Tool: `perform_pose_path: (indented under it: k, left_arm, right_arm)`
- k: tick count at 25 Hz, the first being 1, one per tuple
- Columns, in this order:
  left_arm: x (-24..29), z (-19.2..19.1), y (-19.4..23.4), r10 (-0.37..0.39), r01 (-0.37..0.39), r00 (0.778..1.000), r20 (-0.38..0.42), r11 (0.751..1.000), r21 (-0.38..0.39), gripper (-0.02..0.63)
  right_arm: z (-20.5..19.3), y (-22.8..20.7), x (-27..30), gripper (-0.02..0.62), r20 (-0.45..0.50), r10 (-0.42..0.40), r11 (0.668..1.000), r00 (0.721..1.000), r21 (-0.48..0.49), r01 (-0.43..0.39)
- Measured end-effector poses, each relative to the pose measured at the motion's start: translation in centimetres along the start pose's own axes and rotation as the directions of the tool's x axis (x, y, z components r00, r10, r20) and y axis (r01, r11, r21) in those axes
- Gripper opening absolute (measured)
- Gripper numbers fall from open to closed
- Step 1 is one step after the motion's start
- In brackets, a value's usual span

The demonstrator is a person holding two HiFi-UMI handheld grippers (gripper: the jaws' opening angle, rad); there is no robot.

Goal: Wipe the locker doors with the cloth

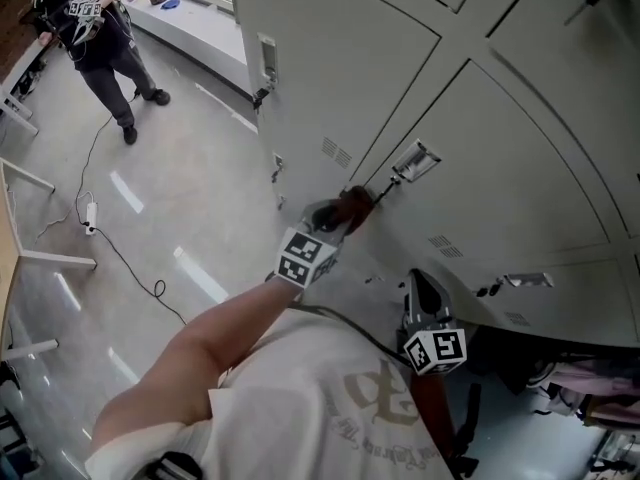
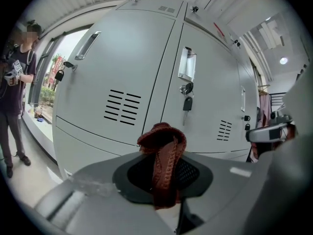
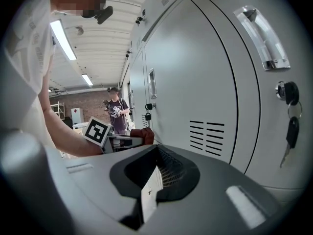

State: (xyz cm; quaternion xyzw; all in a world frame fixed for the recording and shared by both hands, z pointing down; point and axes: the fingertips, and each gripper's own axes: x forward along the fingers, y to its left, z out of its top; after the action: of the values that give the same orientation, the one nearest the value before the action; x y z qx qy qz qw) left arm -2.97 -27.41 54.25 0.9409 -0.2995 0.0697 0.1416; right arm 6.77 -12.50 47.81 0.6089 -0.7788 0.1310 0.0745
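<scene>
A reddish-brown cloth (image 2: 164, 151) hangs pinched in my left gripper (image 2: 164, 180), which is shut on it. In the head view that gripper (image 1: 338, 218) holds the cloth (image 1: 355, 204) right at the grey locker door (image 1: 480, 168), beside a latch handle (image 1: 415, 161); whether cloth and door touch is not clear. In the left gripper view the locker doors (image 2: 112, 72) stand a short way ahead. My right gripper (image 1: 418, 286) hangs lower, near the bottom lockers. Its jaws (image 3: 149, 190) are shut with nothing in them. The cloth (image 3: 143, 133) shows in the right gripper view too.
A key (image 2: 188, 103) hangs in one lock and a padlock (image 2: 59, 75) on another door. Another person (image 1: 95, 28) stands far left on the floor. A cable (image 1: 110, 238) and table legs (image 1: 25, 258) lie at the left. Clothes (image 1: 600, 388) sit at the lower right.
</scene>
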Motion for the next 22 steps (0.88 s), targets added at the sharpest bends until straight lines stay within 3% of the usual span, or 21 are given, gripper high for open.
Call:
perform_pose_path:
  k: [9, 16, 22]
  left_arm:
    - [2.8, 0.4, 2.1, 0.093, -0.093, 0.995, 0.026, 0.996, -0.006, 0.083]
    - [3.2, 0.3, 1.9, 0.111, -0.11, 0.994, 0.016, 0.993, -0.035, 0.081]
    - [3.8, -0.2, 0.2, 0.091, -0.091, 0.996, -0.013, 0.996, -0.013, 0.078]
  right_arm:
    - [0.2, -0.9, -0.2, 0.008, -0.01, 0.006, 1.0, 1.0, -0.014, -0.006]
    - [-0.1, -1.8, -0.8, 0.008, 0.005, -0.001, 1.0, 1.0, 0.013, 0.001]
    - [-0.4, -2.3, -1.5, 0.008, 0.009, 0.01, 1.0, 1.0, 0.025, -0.01]
